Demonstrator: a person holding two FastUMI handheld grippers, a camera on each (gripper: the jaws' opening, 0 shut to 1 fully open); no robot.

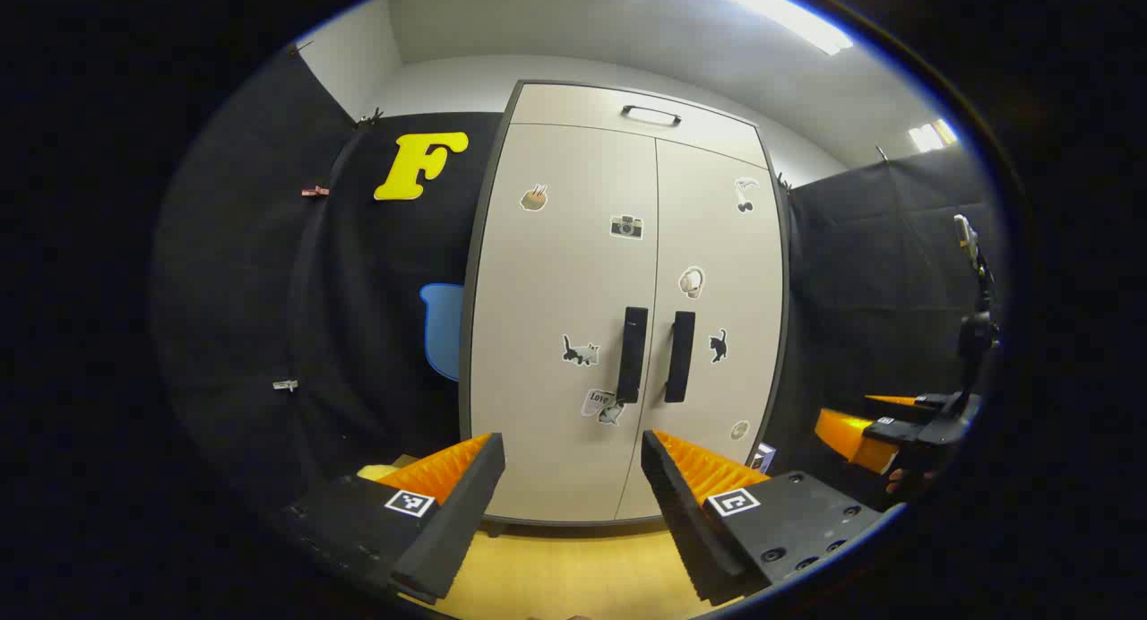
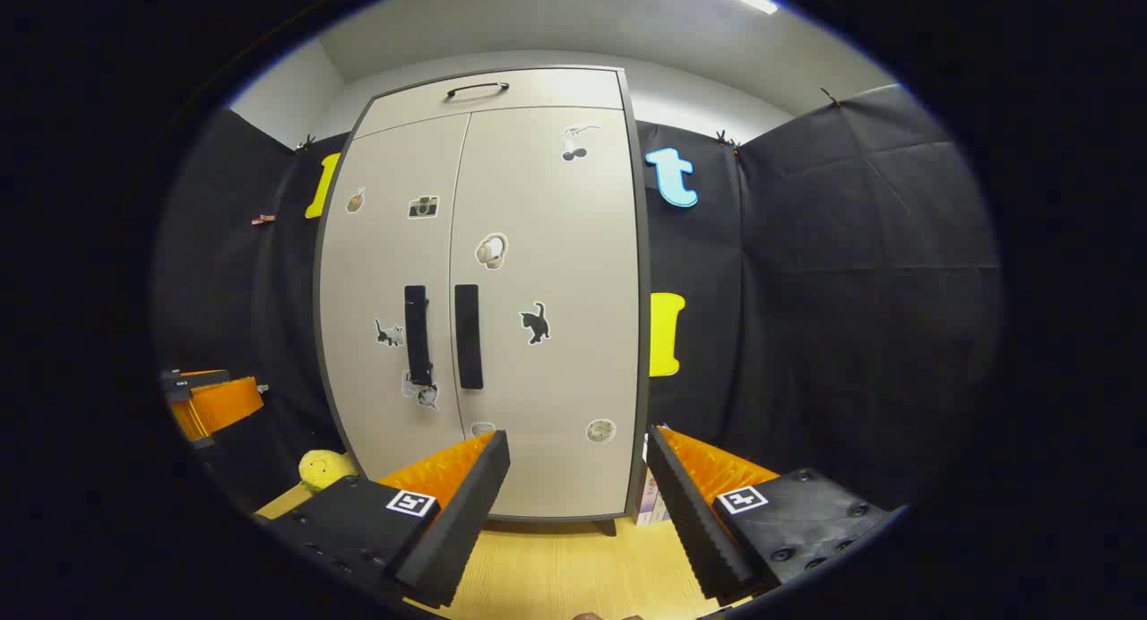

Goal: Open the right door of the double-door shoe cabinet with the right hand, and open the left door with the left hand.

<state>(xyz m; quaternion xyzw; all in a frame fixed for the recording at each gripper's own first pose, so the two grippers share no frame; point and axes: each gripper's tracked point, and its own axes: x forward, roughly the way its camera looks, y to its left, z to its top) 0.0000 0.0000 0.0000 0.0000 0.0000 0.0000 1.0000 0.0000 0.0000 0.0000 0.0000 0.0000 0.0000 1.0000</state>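
A tall beige shoe cabinet [image 1: 573, 271] [image 2: 538, 244] with stickers stands ahead, both doors shut. Two black vertical handles sit side by side at the middle seam: the left door's handle [image 1: 632, 355] [image 2: 416, 334] and the right door's handle [image 1: 679, 357] [image 2: 468, 336]. My left gripper [image 1: 573, 477] is open, some way in front of the cabinet, nothing between its fingers. My right gripper [image 2: 578, 477] is open too, also short of the doors and aimed at the right door's lower part. The right gripper [image 1: 883, 432] shows far right in the left gripper view; the left gripper [image 2: 211, 400] shows far left in the right gripper view.
A top drawer with a black handle [image 1: 651, 115] [image 2: 478, 89] tops the cabinet. Light wooden floor [image 2: 573, 566] lies below. A yellow soft object [image 2: 324, 469] lies at the cabinet's lower left, a small box [image 2: 650, 503] at its lower right. Black cloth walls close in on both sides.
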